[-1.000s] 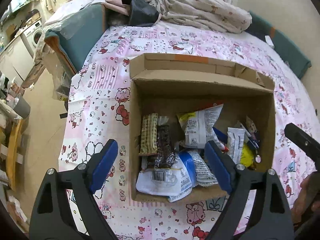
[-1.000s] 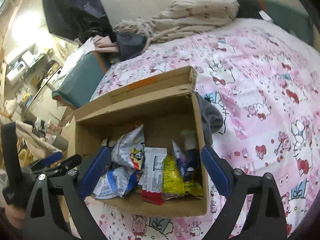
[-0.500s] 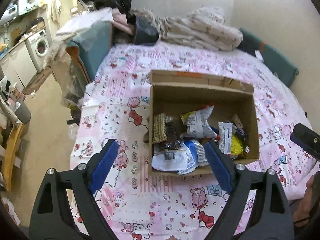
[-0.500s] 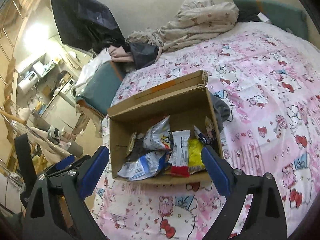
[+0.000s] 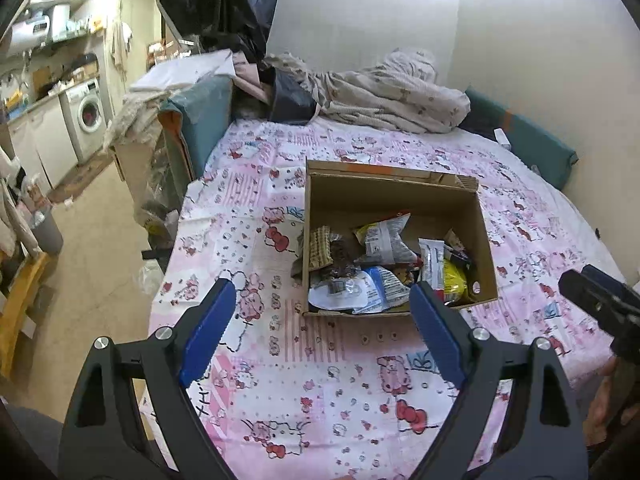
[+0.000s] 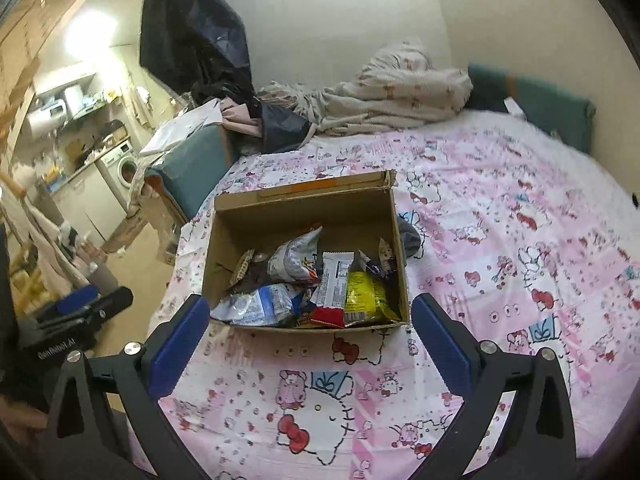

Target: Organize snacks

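The cardboard box sat on the pink cartoon-print bedsheet, near the foot of the bed, with its flaps up and a loose heap of snack packets inside. Both tongs hung above the sheet on the near side of the box, touching nothing. The left gripper had its jaws spread wide and empty, and the right gripper was equally wide and empty.

The packets looked light, thin and crinkly, so they would likely crumple and slide under the pads. The white-and-red wrapped bar lay uppermost with a stiff sealed end, and a pinch across its flat middle seemed the surest hold. The yellow packet beside it leaned against the box's right wall, which would crowd one finger. The puffed white chip bag probably held air and brittle contents, so a gentle grip on its crimped top edge seemed wiser than squeezing the belly. The waffle-patterned bar stood against the left wall. The box itself looked light and could shift on the soft bedding if nudged
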{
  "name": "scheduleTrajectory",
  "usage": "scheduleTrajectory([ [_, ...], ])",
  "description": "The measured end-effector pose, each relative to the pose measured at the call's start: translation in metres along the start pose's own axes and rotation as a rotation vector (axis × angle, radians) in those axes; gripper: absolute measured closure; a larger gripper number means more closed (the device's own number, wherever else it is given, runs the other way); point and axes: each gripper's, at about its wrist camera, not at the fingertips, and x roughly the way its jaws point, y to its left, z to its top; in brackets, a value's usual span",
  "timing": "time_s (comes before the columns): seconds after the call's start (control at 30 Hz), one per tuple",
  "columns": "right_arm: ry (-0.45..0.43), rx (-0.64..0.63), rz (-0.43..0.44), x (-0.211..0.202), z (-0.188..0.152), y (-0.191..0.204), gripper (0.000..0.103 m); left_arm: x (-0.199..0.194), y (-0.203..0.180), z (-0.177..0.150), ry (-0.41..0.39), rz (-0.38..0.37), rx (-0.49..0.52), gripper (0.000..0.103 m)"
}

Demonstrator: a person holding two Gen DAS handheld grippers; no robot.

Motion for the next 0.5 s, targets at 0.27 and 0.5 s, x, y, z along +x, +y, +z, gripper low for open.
scheduleTrajectory([
  [0.27, 0.002, -0.018, -0.042, 0.015, -0.018, 0.007, 0.000, 0.007, -0.006, -0.012, 0.003, 0.003, 0.011, 0.016],
  [0.5, 0.021, -0.024, -0.077, 0.023, -0.021, 0.007, 0.000, 0.014, 0.000, -0.016, 0.020, 0.032, -0.012, 0.000],
])
